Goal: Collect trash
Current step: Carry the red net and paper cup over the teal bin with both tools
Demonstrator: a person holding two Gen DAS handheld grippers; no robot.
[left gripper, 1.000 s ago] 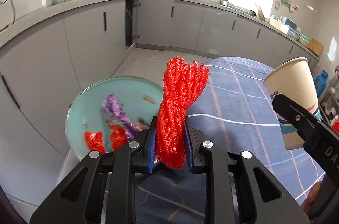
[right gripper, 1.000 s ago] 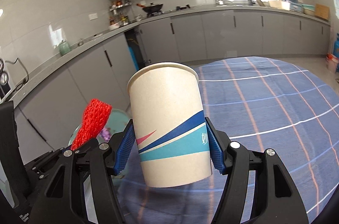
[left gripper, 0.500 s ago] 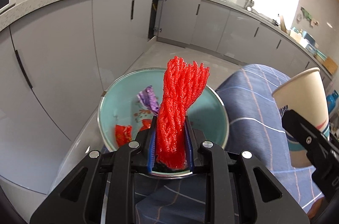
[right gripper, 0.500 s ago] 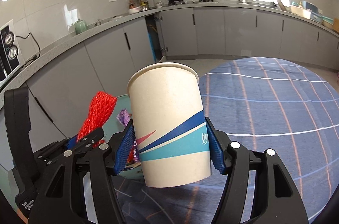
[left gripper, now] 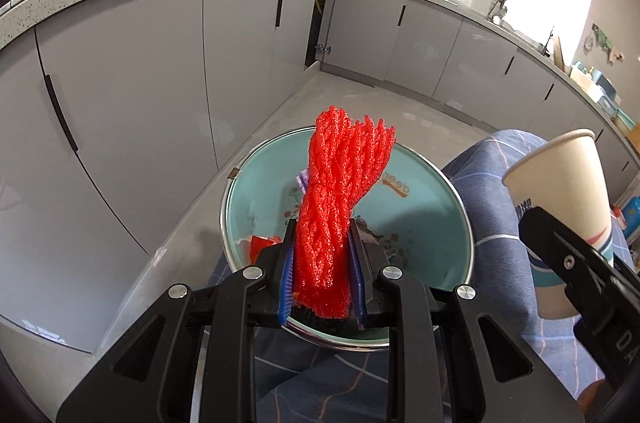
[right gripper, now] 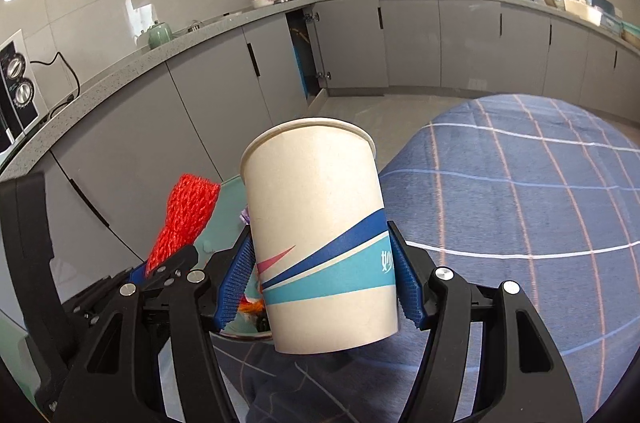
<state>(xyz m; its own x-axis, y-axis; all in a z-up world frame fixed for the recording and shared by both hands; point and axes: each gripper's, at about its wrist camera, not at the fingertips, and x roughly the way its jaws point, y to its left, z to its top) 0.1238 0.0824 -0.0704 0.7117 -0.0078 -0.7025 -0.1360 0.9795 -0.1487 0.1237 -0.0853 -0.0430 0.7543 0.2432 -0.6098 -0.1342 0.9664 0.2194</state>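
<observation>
Two pairs of tongs are loaded, each with one piece of trash. Nearest in the left wrist view, the left tongs (left gripper: 322,287) are clenched on one bunched red mesh net (left gripper: 340,207), its long axis standing up along the fingers and its frayed top fanning out above them. Directly beyond and below the net lies one teal bowl (left gripper: 432,211), which looks to be the collecting vessel, so the net hangs over the bowl's near half. I judge a plain release would let it drop inside. The bowl sits at the left edge of the counter, which is covered by a blue checked cloth (right gripper: 520,207).

At the right, the right tongs (right gripper: 326,287) grip one paper cup (right gripper: 320,223) by its lower body, mouth tilted away and up. The cup is over the cloth and the bowl's right rim, so the left hand is the nearer to a drop and the right must travel leftward.

Inside the bowl I can count one red wrapper (left gripper: 262,245) and one purple scrap (left gripper: 302,181); anything more is hidden behind the net. Farthest off run grey cabinets (left gripper: 240,43).
</observation>
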